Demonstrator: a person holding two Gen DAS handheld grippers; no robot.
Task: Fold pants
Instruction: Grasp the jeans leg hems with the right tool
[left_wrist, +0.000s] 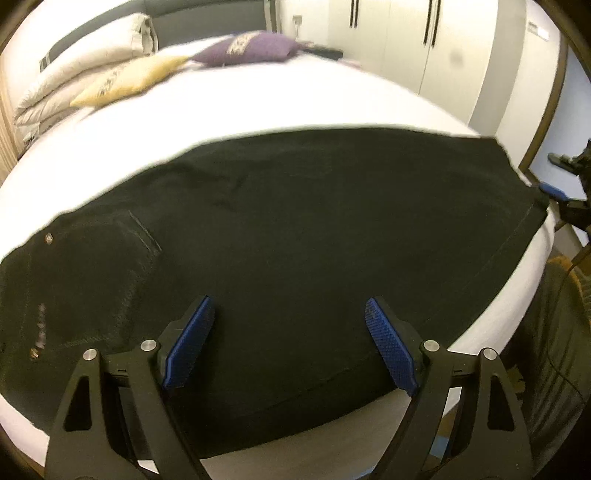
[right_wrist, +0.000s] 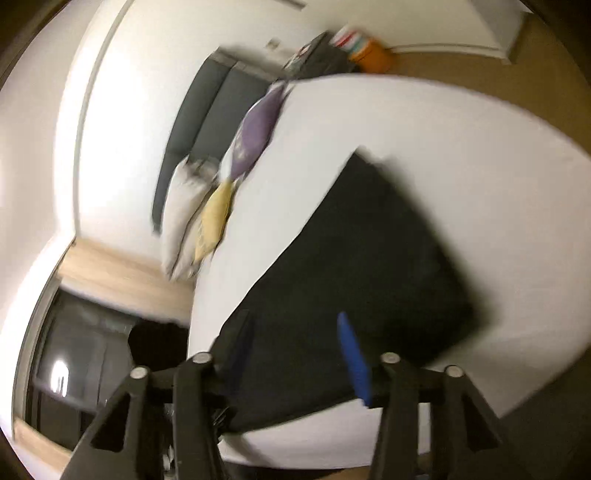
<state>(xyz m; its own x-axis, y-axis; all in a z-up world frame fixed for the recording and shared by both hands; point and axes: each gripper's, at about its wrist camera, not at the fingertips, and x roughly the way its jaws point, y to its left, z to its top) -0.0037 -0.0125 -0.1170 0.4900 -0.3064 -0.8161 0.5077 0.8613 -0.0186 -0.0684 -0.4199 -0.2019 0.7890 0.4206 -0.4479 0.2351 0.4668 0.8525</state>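
Black pants (left_wrist: 288, 236) lie flat on the white bed (left_wrist: 295, 99), waistband with a back pocket at the left, leg end at the right near the bed's edge. My left gripper (left_wrist: 290, 314) is open and empty just above the pants' near edge. The right gripper (left_wrist: 554, 192) shows at the far right by the leg end. In the blurred, tilted right wrist view the pants (right_wrist: 369, 266) are a dark rectangle on the bed (right_wrist: 461, 147), and my right gripper (right_wrist: 295, 325) hovers open and empty over their near end.
A folded beige duvet (left_wrist: 85, 62), a yellow cushion (left_wrist: 129, 79) and a purple cushion (left_wrist: 247, 48) lie at the head of the bed. White wardrobes (left_wrist: 424, 40) stand behind. Brown floor (right_wrist: 535, 74) surrounds the bed, with an orange box (right_wrist: 373, 55) beside the nightstand.
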